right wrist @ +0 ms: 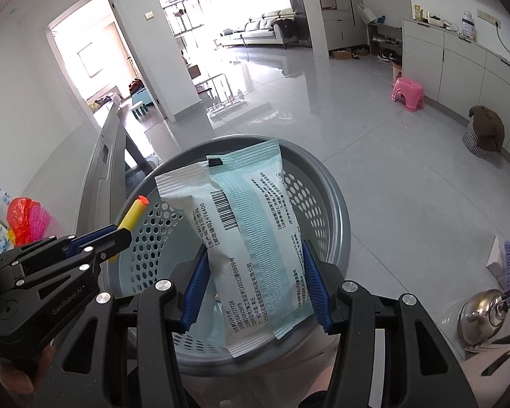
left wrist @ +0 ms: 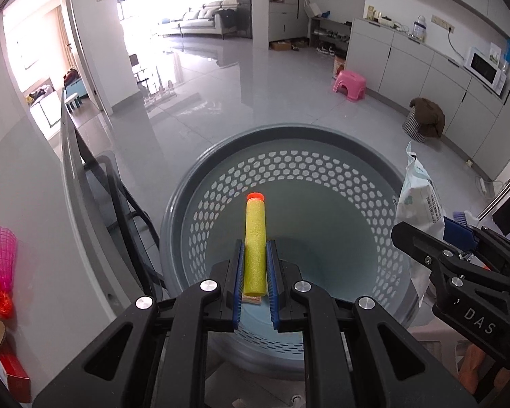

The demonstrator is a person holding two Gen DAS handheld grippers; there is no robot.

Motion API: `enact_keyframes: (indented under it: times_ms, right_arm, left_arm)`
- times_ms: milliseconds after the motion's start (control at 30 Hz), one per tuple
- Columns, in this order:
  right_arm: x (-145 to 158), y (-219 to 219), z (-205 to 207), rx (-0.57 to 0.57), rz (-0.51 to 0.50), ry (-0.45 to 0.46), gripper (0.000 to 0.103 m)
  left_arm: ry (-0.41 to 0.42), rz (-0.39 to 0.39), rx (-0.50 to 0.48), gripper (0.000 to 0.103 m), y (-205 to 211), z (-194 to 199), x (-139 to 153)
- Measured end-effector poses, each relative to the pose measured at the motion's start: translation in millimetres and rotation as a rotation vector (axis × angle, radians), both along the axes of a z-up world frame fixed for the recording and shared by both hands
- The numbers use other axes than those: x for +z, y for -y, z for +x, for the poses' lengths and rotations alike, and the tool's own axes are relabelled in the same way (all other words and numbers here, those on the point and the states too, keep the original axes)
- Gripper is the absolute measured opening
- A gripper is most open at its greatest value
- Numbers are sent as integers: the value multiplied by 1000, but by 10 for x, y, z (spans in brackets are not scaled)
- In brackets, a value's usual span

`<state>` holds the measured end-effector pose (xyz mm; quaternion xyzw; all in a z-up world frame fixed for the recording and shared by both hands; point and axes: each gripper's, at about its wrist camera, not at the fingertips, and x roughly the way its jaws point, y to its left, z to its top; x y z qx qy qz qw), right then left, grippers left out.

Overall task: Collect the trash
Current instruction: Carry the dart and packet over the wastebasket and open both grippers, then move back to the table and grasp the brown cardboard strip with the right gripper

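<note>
Both tools hovering over the grey perforated trash basket (left wrist: 187, 204).
Left tool (left wrist: 255, 272) is pinching a yellow foam dart (left wrist: 255, 238); right tool (right wrist: 258, 285) is clamping a pale sealed packet (right wrist: 251, 224).

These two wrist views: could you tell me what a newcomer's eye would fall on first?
The yellow foam dart with its orange tip, clamped upright in the left gripper over the grey perforated bin. Next, the pale blue packet held in the right gripper above that bin.

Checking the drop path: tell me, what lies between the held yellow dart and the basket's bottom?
Nothing: below the foam dart the basket is open air, left wrist view.
</note>
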<state>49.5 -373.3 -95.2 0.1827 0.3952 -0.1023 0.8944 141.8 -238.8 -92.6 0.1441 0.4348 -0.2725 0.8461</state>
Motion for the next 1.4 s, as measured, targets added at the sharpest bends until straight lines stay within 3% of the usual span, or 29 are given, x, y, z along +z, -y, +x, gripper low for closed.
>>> enact_keyframes:
  times_ms: [400, 500, 567, 700, 1167, 1400]
  right_arm:
    - [-47, 7, 144, 56, 32, -9, 51]
    - [-44, 14, 150, 43, 24, -6, 57]
    - [-14, 28, 125, 35, 37, 10, 69]
    - [60, 78, 93, 18, 49, 32, 70]
    - [169, 103, -219, -32, 59, 63, 71]
    - [194, -31, -419, -32, 61, 66, 74]
  left_arm:
    - [-34, 13, 24, 15, 4, 92, -57]
    - [-43, 10, 38, 25, -17, 116, -50]
    - [-33, 6, 42, 34, -15, 106, -25]
    - [-12, -1, 49, 50, -70, 65, 35]
    - [37, -35, 77, 62, -358, -150, 314]
    - [82, -68, 106, 77, -579, -330, 459]
